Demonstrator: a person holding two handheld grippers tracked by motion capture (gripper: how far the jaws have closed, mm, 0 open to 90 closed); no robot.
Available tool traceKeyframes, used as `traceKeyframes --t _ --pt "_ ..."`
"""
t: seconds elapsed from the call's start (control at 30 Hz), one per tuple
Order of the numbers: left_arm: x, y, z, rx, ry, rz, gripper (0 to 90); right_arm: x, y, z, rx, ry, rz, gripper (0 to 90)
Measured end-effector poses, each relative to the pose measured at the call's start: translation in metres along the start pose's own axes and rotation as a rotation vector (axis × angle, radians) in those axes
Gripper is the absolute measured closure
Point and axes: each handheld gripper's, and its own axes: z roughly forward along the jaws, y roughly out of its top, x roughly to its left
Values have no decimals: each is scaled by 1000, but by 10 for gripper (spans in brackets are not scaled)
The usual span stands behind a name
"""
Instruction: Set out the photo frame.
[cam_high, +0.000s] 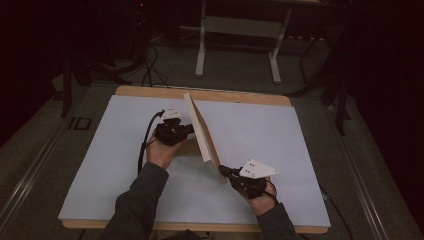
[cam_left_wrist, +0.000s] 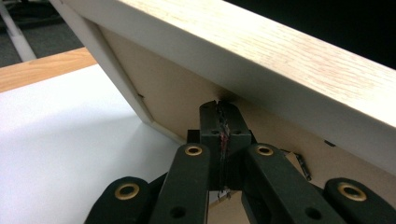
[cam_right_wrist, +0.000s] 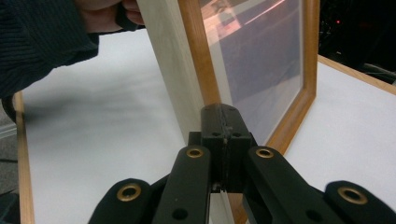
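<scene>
- My left fingers (cam_left_wrist: 219, 112) were pressed fully together, gripping nothing, their tips against the brown backing board of the picture frame (cam_high: 200, 127).
- My right fingers (cam_right_wrist: 223, 116) were likewise closed and empty, nudging the frame's near lower corner.
- The frame stood tilted on edge mid-surface (cam_high: 280, 140), between both hands.
- It looked stiff and fairly light, but its glass front (cam_right_wrist: 266, 60) seemed fragile and slick.
- I judged the wooden rim (cam_right_wrist: 163, 74) the safest hold, never the pane.
</scene>
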Motion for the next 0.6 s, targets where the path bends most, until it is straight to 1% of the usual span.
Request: traceKeyframes --t 0.1,0.17,0.23,0.4,0.6 --pt "1 3 3 11 -1 -11 900 2 1 2 2 7 -10 900" --pt "3 6 6 15 -5 -10 900 5 3 5 3 13 -14 900" --pt "5 7 8 14 -15 -15 900 8 5 9 4 20 -26 900" --pt "9 8 13 21 -24 -11 900 11 9 16 5 23 -24 900" --pt "14 9 18 19 -42 -16 900 12 13 22 1 32 -23 900"
